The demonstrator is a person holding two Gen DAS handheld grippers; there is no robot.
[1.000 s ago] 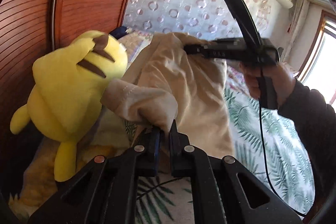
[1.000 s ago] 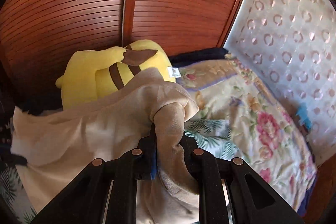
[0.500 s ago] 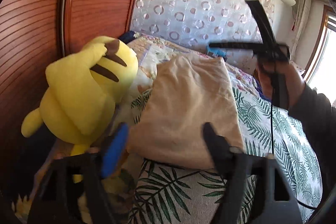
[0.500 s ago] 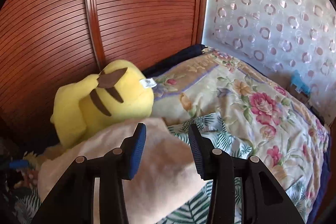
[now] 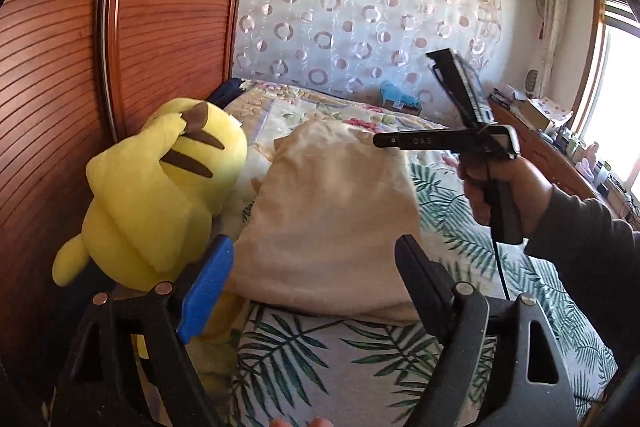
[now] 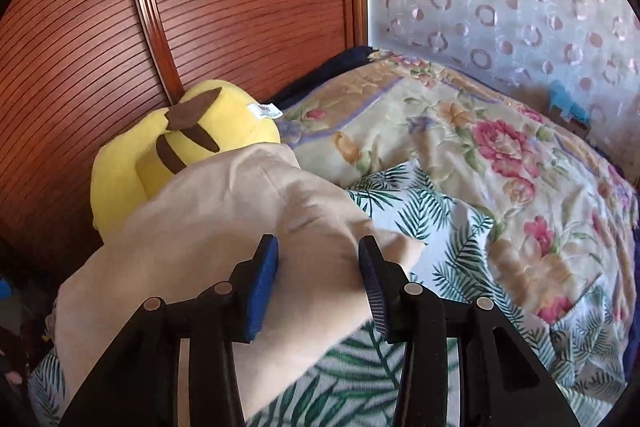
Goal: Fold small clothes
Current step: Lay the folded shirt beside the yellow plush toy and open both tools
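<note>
Left wrist cam looks along the bed [image 5: 304, 355] twd the curtain wall, right hand-held gripper [image 5: 384, 141] in frame. Right wrist cam sits closer, facing the headboard. Both share the beige garment [image 5: 332, 219] & yellow plush [image 6: 224, 123].

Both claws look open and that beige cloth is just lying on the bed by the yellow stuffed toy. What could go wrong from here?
Two likely risks. The beige cloth lies against the yellow plush toy, so the left gripper, with jaws wide open, might catch or nudge the toy when it closes. The far end of the cloth is bunched and uneven under the right gripper, so the next fold could come out crooked or lumpy on the soft bedspread.
</note>
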